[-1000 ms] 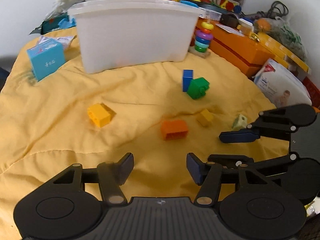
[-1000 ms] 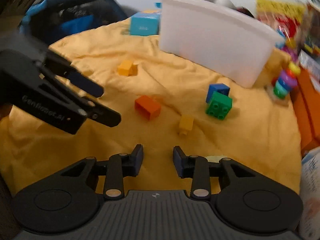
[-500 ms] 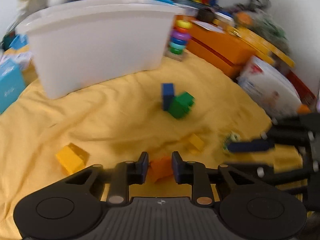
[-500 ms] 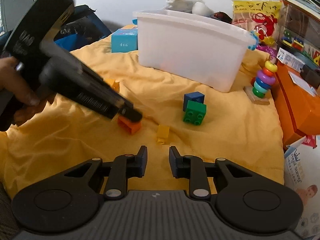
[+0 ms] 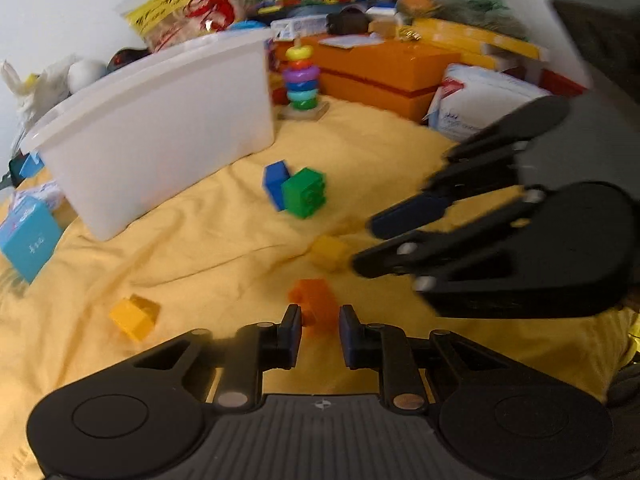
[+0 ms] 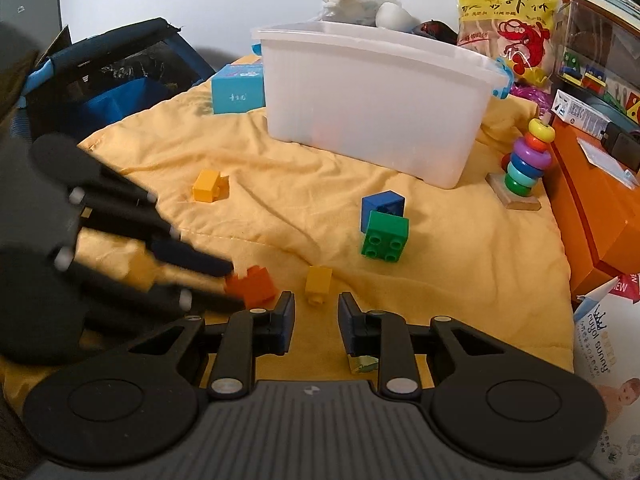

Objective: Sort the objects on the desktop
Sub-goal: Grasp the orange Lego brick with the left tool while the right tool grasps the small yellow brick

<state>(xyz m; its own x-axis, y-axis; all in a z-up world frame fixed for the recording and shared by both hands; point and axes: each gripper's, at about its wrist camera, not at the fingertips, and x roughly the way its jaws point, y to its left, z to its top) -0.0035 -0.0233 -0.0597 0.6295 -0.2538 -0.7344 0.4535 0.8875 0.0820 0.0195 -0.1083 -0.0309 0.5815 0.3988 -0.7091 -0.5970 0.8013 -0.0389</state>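
We were closing our left claw (image 5: 319,330) around the orange brick (image 5: 314,300), low in the frame's centre on the yellow blanket (image 5: 208,248). Our right claw (image 6: 316,318) was slightly apart, empty. We should grip squarely before lifting toward the white bin (image 5: 160,128).

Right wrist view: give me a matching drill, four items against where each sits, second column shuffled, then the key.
Things:
1. green brick
2. orange brick
3. ring stacker
4. light blue box

Places:
A. at the left gripper's tips
B. left of the white bin
C. against the blue brick
D. right of the white bin

Pairs: 1-C, 2-A, 3-D, 4-B
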